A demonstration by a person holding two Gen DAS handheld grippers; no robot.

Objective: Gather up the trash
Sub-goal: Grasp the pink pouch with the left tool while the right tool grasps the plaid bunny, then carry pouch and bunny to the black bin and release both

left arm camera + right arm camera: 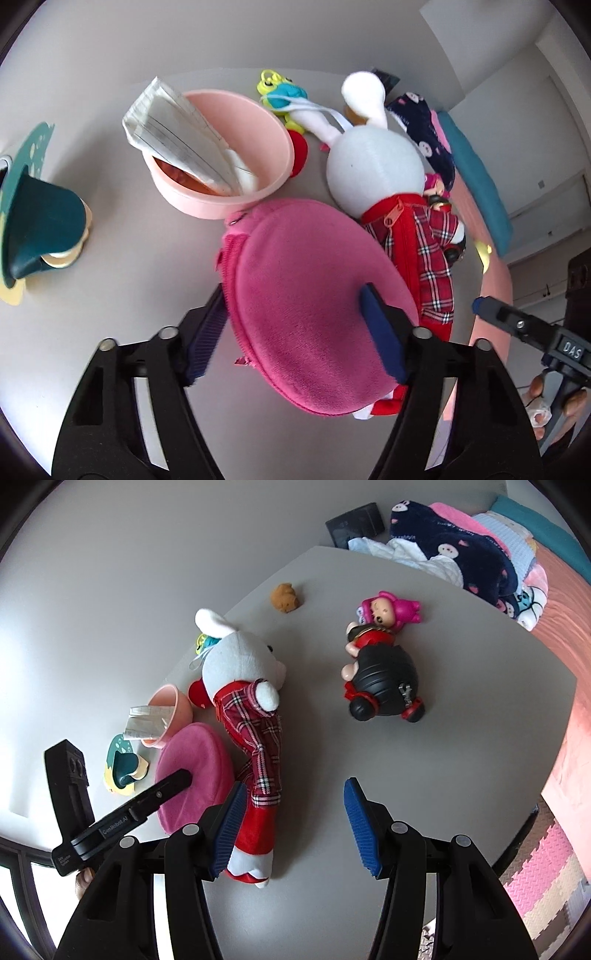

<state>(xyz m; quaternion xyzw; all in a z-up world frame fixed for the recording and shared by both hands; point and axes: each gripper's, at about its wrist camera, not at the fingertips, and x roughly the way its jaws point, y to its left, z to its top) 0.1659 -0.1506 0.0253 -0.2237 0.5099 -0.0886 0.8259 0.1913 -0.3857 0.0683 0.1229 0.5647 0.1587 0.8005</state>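
- Left gripper (pixel 295 325) of mine straddles the round pink plush cushion (pixel 314 295); both blue pads (pixel 382 334) press into its sides, so I am grasping it.
- Right gripper (pixel 291 827) hangs half open over the grey table (pixel 443 757), gripping nothing; its left pad sits just beside the plush rabbit's (pixel 243 672) red leg.
- Both grippers tilt steeply down at the table; part of my right hand (pixel 554 398) shows at the left camera's edge.
- Crumpled paper (pixel 184 136), the trash, leans in the pink bowl (pixel 258 122) just beyond the cushion.
- What lies orange under the paper I cannot make out.
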